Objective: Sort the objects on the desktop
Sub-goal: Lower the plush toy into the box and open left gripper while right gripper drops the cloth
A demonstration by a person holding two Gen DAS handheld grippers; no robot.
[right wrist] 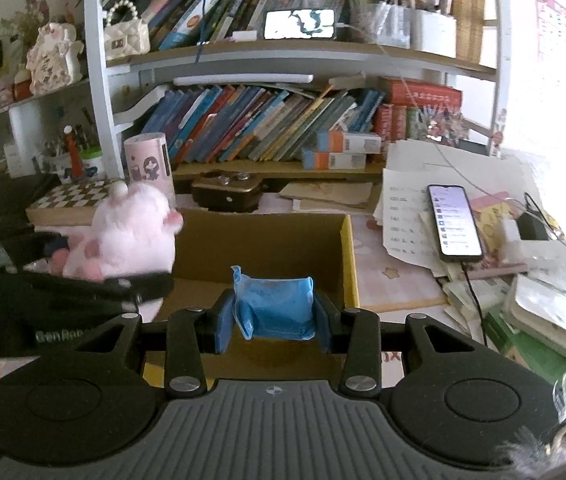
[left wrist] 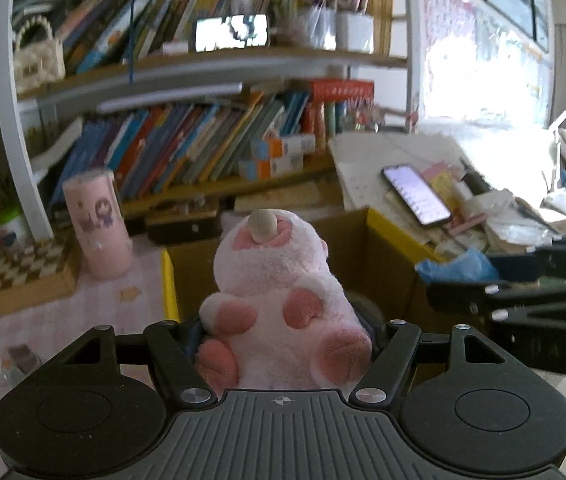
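One plush toy [left wrist: 283, 304], one blue packet [right wrist: 273, 306], clawed.

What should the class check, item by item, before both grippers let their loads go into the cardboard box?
1. Left gripper grips the pink plush toy: ok, pads press its sides.
2. Right gripper grips the blue packet: ok, clamped between the blue pads.
3. Cardboard box stands open at the top: ok.
4. Box has free room: cannot tell, most of its floor is hidden.
5. Loads are over the opening: ok for the packet; cannot tell for the plush toy.
6. Lit phone lies clear of the box: ok, on papers to its right.
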